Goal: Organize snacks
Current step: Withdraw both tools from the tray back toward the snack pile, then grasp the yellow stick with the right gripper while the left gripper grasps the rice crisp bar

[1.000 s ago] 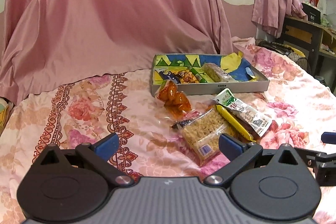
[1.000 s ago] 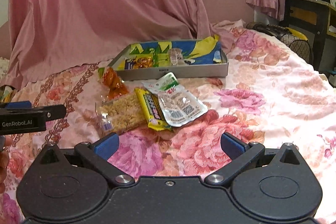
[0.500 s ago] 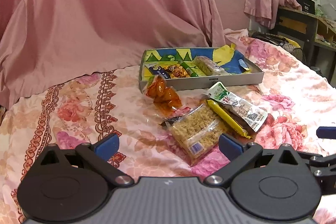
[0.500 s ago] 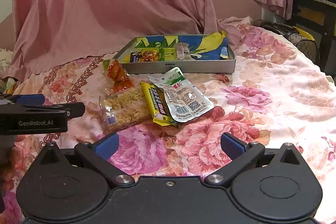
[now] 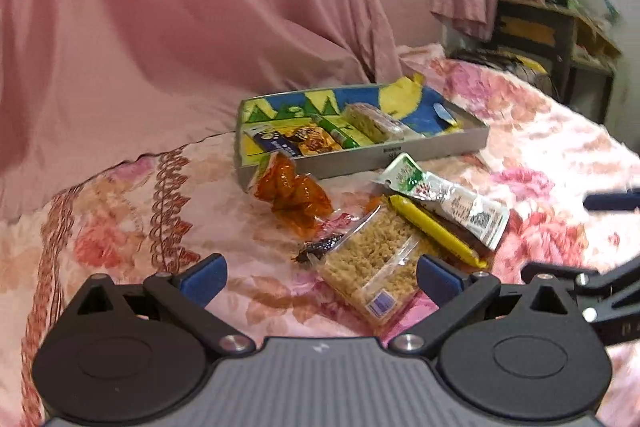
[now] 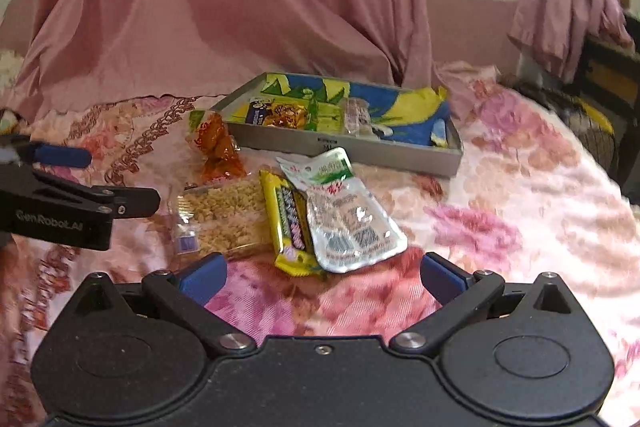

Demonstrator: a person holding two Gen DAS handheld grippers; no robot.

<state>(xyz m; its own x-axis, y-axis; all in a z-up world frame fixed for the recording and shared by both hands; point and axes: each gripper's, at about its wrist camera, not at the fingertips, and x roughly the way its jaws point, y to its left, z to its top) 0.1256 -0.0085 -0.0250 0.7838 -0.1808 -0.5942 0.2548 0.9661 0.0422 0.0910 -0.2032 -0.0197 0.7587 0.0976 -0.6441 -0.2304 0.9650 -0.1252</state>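
Both my black blue-padded grippers, left (image 5: 320, 277) and right (image 6: 322, 277), gaped wide and empty above the clear crumbly-snack packet (image 5: 370, 267) on the floral bedspread (image 5: 120, 227).

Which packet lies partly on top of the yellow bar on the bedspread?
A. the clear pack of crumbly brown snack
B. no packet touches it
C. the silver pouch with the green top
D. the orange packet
C: in the right wrist view the silver pouch overlaps the right edge of the yellow bar, while the orange packet lies apart near the tray.
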